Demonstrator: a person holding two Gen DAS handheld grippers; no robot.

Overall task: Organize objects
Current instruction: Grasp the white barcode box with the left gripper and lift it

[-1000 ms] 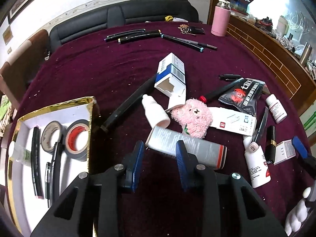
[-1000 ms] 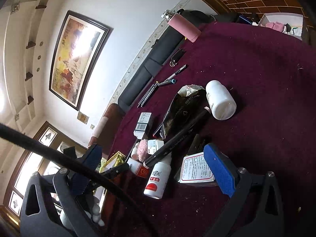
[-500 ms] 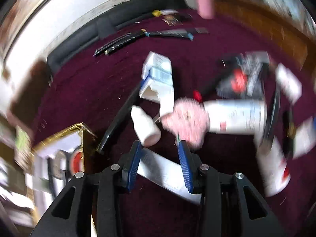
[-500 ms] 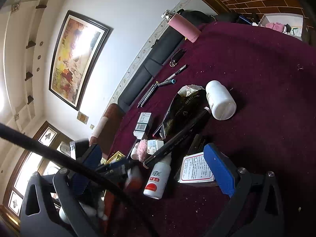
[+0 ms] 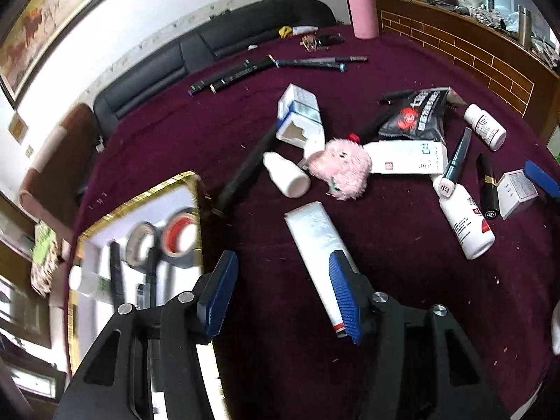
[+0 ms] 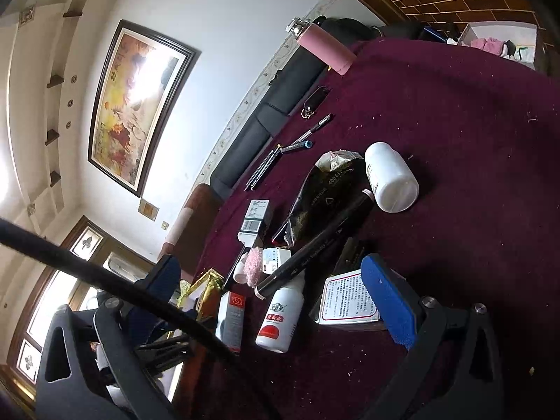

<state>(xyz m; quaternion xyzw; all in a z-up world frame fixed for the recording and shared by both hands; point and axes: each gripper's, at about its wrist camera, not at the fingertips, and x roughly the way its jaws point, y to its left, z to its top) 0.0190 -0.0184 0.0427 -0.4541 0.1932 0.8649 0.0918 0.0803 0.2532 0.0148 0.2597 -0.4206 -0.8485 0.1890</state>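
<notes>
My left gripper (image 5: 283,297) points down at the maroon tabletop (image 5: 402,297) and its jaws are opening. A white tube (image 5: 316,241) lies flat on the cloth, its near end behind the right blue pad (image 5: 344,299); neither pad presses on it. To the left lies a gold-rimmed tray (image 5: 196,189) holding two tape rolls (image 5: 178,238), pens and a small bottle. My right gripper (image 6: 276,287) hovers wide open and low over the clutter, with nothing gripped. In the right wrist view a black cable crosses in front of the left finger.
Beyond the tube lie a pink plush toy (image 5: 341,169), a small white bottle (image 5: 285,175), a blue-and-white box (image 5: 299,115), a black marker (image 5: 245,171), a black packet (image 5: 416,112) and a red-labelled bottle (image 5: 462,220). Pens (image 5: 245,71) and a pink flask (image 5: 362,10) stand at the far edge.
The left gripper closed in over the tube, which has swung from crosswise to nearly lengthwise, and its jaws have since spread wider. The right gripper has kept still.
</notes>
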